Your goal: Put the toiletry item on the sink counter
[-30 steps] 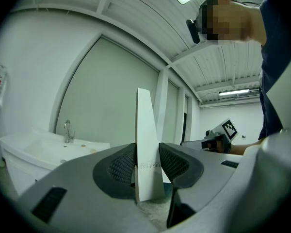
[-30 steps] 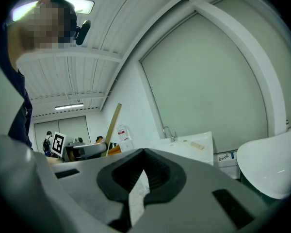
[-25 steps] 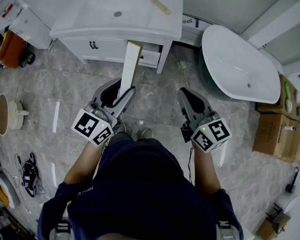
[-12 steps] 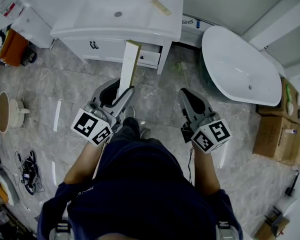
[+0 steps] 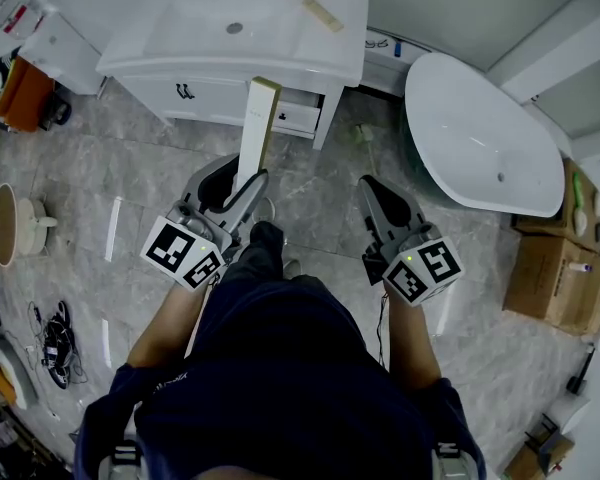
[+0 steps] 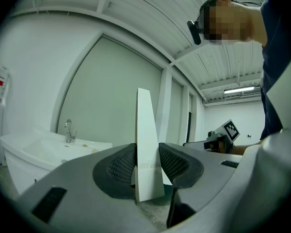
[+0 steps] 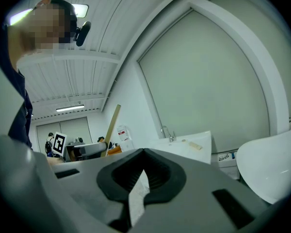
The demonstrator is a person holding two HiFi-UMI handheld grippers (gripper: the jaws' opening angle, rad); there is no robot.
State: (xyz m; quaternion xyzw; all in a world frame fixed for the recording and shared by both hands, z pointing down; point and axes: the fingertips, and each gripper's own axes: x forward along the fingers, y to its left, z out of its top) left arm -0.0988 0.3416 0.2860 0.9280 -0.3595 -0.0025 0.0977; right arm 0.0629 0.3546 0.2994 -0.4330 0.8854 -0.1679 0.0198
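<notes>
White and long, the toiletry box (image 5: 257,133) stands up in our left gripper (image 5: 235,180), squeezed tight so it won't slip before we reach the sink counter (image 5: 340,53). Our right gripper (image 5: 373,184) is closed on nothing.

Grey marble-tiled floor (image 5: 130,168), white sink counter (image 5: 230,66) with chrome tap (image 6: 68,129) against a pale grey-green wall panel (image 7: 208,81), white freestanding bathtub (image 5: 460,118) just beside it, cardboard boxes (image 5: 545,273) beyond, white ribbed ceiling (image 6: 150,23), strip light (image 6: 240,90).
</notes>
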